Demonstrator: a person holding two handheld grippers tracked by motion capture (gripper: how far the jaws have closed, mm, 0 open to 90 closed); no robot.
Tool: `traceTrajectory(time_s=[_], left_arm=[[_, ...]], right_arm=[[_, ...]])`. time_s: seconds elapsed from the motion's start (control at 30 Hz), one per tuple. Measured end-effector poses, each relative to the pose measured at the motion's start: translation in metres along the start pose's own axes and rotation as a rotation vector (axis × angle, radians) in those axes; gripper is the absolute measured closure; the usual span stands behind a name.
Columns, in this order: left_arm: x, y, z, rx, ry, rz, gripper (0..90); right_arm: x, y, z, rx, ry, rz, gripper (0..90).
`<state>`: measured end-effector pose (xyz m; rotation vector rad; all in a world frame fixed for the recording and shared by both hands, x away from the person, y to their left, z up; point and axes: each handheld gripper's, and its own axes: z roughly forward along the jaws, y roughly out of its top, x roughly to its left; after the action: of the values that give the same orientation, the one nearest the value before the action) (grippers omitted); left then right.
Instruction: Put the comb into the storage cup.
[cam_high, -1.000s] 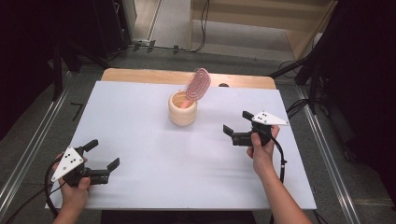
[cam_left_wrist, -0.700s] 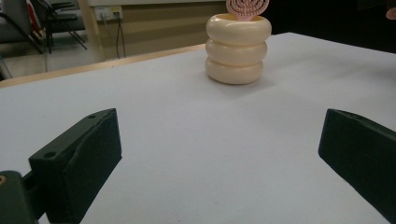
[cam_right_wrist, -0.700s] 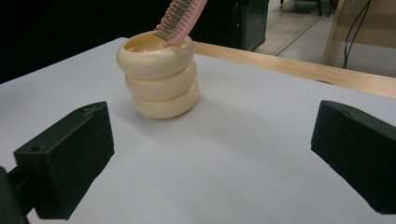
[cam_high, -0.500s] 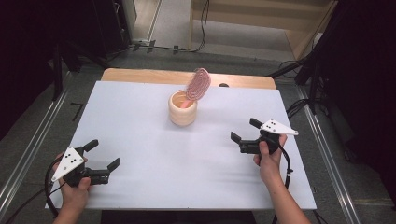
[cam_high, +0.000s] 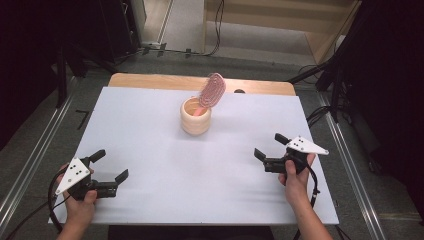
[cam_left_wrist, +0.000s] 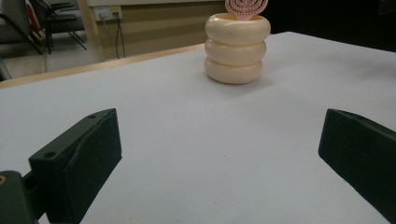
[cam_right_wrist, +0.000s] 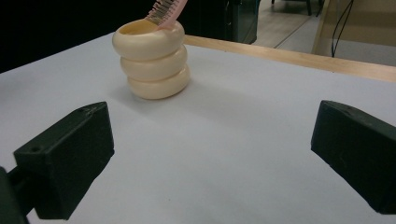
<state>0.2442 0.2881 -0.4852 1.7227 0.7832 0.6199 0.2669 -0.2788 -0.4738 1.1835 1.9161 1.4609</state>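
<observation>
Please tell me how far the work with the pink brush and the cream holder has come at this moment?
It looks nearly finished. The pink brush already stands tilted in the cream holder, its head leaning over the rim. Nothing is in hand: the left gripper and the right gripper are both open and empty, apart from the holder, near the table's front corners. Probably nothing is left except resting the grippers.

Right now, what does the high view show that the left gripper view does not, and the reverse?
The high view shows both hands, the right gripper and the whole comb leaning in the cup. The left gripper view shows the cup's three stacked rings from the side and a wall socket behind. Both share the white table, the cup and the open left gripper.
</observation>
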Motion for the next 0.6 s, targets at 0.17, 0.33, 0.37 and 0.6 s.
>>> traceTrajectory(time_s=[0.17, 0.33, 0.37, 0.6], left_arm=[[0.000, 0.000, 0.000, 0.000, 0.001, 0.003, 0.0], [0.000, 0.000, 0.000, -0.001, 0.001, 0.003, 0.0], [0.000, 0.000, 0.000, 0.000, 0.001, 0.003, 0.0], [0.000, 0.000, 0.000, -0.002, 0.001, 0.002, 0.0]], right_arm=[[-0.001, -0.006, -0.008, 0.008, -0.006, 0.000, 0.0], [-0.004, -0.013, -0.016, 0.009, -0.015, 0.008, 0.0], [-0.004, -0.014, -0.017, 0.010, -0.012, 0.010, 0.0], [-0.010, -0.022, -0.028, 0.011, -0.026, 0.020, 0.0]])
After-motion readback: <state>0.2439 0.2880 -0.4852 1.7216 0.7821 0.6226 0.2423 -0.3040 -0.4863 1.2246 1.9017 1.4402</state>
